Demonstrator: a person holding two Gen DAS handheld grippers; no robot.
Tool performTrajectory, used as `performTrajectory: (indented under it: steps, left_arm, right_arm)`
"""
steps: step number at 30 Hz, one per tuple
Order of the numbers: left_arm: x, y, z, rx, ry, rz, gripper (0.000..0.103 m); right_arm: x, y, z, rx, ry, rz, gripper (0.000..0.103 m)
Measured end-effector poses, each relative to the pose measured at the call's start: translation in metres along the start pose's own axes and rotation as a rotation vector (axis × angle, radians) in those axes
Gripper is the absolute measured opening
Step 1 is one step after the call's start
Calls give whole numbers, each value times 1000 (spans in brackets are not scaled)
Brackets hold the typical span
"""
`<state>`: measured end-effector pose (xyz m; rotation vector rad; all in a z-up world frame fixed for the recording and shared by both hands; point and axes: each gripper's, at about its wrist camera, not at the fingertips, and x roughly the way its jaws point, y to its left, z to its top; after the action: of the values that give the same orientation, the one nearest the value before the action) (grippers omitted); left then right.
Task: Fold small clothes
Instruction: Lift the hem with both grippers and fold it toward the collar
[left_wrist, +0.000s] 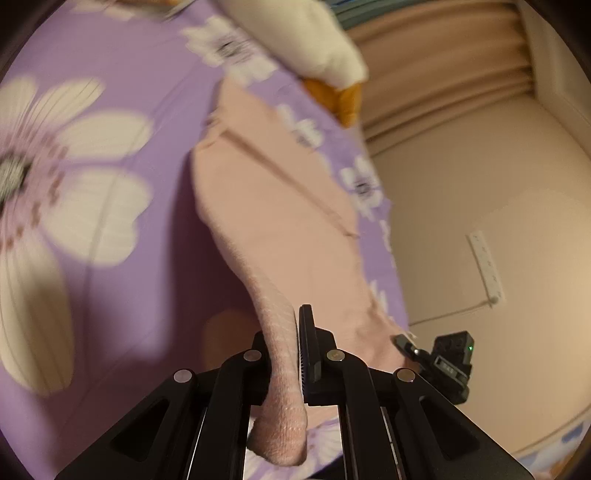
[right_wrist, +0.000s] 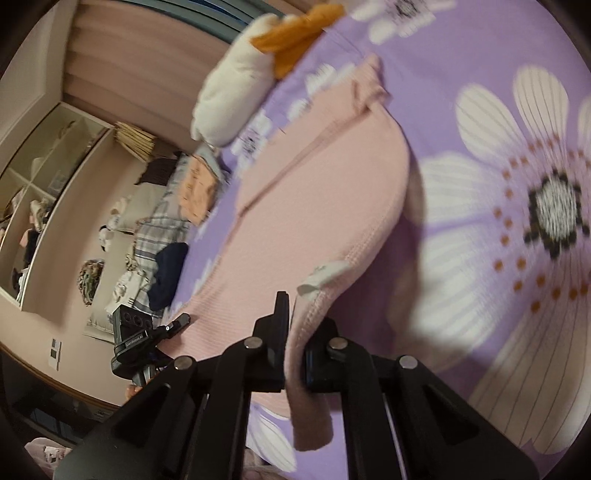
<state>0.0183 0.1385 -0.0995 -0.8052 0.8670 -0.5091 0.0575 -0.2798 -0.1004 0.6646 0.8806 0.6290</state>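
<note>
Purple bedsheet (left_wrist: 110, 277) printed with large white flowers. Pink knit garment (left_wrist: 280, 206) lies on it, near edge lifted at two corners. Left gripper (left_wrist: 291, 354): jaws clamped on one ribbed corner. Right gripper (right_wrist: 295, 332): jaws clamped on the other corner, beside a white label (right_wrist: 321, 277). Far end: white-and-orange plush toy (right_wrist: 236, 85). Beyond: beige curtain (left_wrist: 443, 62).

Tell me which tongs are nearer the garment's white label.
Right. The right tongs clamp the pink garment beside its white label; the left tongs clamp the other corner, away from it.
</note>
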Motion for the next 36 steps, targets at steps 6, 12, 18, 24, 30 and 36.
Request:
performTrajectory:
  steps: [6, 12, 18, 24, 30, 36]
  left_arm:
    - [-6, -31, 13, 83, -54, -51, 0]
    - [-16, -44, 16, 112, -87, -91, 0]
    - [-24, -58, 17, 151, -106, -101, 0]
    - [-29, -71, 15, 196, -111, -104, 0]
    - [-42, -84, 14, 233, -125, -120, 0]
    - [-58, -98, 6, 263, -138, -141, 0]
  right_arm:
    - [-9, 29, 12, -89, -49, 25, 6]
    - [-20, 44, 15, -134, -91, 63, 5]
    - [-33, 57, 16, -177, -132, 75, 5]
    - [-41, 67, 15, -208, -152, 88, 5]
    - [-54, 78, 12, -245, -173, 107, 5]
    - [-75, 93, 10, -287, -194, 129, 5]
